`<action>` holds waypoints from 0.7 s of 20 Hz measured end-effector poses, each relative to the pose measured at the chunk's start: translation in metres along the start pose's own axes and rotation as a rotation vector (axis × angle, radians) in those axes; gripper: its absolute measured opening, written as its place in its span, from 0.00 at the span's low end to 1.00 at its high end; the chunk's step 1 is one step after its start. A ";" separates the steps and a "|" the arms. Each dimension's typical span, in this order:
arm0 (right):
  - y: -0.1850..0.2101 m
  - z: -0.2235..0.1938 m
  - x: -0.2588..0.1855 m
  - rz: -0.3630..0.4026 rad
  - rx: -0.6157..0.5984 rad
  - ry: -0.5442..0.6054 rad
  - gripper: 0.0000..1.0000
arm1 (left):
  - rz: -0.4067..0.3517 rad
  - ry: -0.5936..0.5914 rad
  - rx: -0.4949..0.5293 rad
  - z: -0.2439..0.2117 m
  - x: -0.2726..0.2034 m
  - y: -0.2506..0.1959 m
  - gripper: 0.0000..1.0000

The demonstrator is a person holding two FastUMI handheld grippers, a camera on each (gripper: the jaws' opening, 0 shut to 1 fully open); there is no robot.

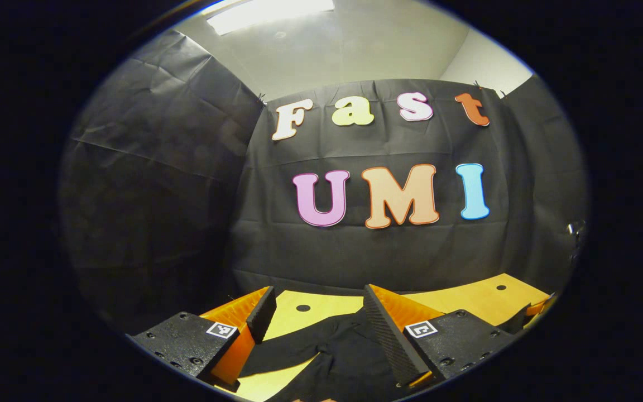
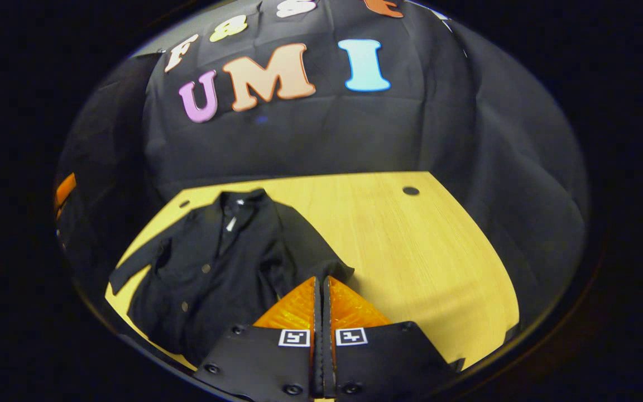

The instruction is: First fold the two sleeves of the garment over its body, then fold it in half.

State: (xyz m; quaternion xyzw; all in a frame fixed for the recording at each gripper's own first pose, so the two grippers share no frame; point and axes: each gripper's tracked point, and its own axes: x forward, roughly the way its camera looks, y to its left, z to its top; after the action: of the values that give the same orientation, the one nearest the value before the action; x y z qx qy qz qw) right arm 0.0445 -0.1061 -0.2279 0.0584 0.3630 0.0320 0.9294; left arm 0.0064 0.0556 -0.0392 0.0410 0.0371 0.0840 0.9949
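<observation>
Left gripper (image 1: 317,312) fingers spread wide; right gripper (image 2: 321,298) fingers pressed together.

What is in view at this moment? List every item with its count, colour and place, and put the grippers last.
garment: one, black, buttoned front, lying flat on the table's left part in the right gripper view, collar toward the wall, sleeves not yet folded over the body.
table: one, light wood, with round dark holes near its far edge.
booth wall: black cloth behind and beside the table.
ceiling light: one, white, top of the left gripper view.
left gripper: one, fingers apart above a sleeve of the garment.
right gripper: one, fingers closed together at the garment's near edge, nothing visibly between them.
</observation>
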 end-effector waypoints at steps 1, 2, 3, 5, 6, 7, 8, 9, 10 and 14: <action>0.015 0.010 0.002 0.022 -0.002 -0.021 0.03 | 0.010 0.001 -0.001 -0.001 0.000 0.008 0.93; 0.031 0.020 0.002 0.040 -0.007 -0.043 0.02 | 0.020 0.003 -0.002 -0.002 -0.001 0.018 0.93; 0.044 0.029 0.004 0.058 -0.021 -0.056 0.02 | 0.031 0.007 -0.001 -0.004 -0.002 0.027 0.92; 0.071 0.043 0.012 0.087 -0.042 -0.075 0.02 | 0.055 0.017 0.001 -0.009 -0.002 0.046 0.93; 0.085 0.047 0.017 0.102 -0.053 -0.075 0.02 | 0.065 0.021 0.002 -0.010 -0.002 0.055 0.93; 0.098 0.051 0.022 0.116 -0.067 -0.081 0.02 | 0.073 0.025 0.003 -0.013 -0.002 0.063 0.92; 0.111 0.053 0.025 0.126 -0.083 -0.082 0.02 | 0.081 0.029 0.005 -0.016 -0.002 0.073 0.92; 0.123 0.056 0.030 0.134 -0.098 -0.080 0.02 | 0.090 0.033 0.011 -0.019 0.000 0.082 0.92; 0.136 0.057 0.033 0.145 -0.108 -0.083 0.02 | 0.097 0.038 0.016 -0.022 0.000 0.092 0.92; 0.182 0.067 0.051 0.173 -0.137 -0.086 0.02 | 0.117 0.052 0.025 -0.031 0.008 0.127 0.93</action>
State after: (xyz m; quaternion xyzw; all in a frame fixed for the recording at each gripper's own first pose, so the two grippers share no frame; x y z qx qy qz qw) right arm 0.1241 0.0741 -0.1889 0.0269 0.3133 0.1344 0.9397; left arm -0.0095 0.1836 -0.0591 0.0533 0.0614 0.1427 0.9864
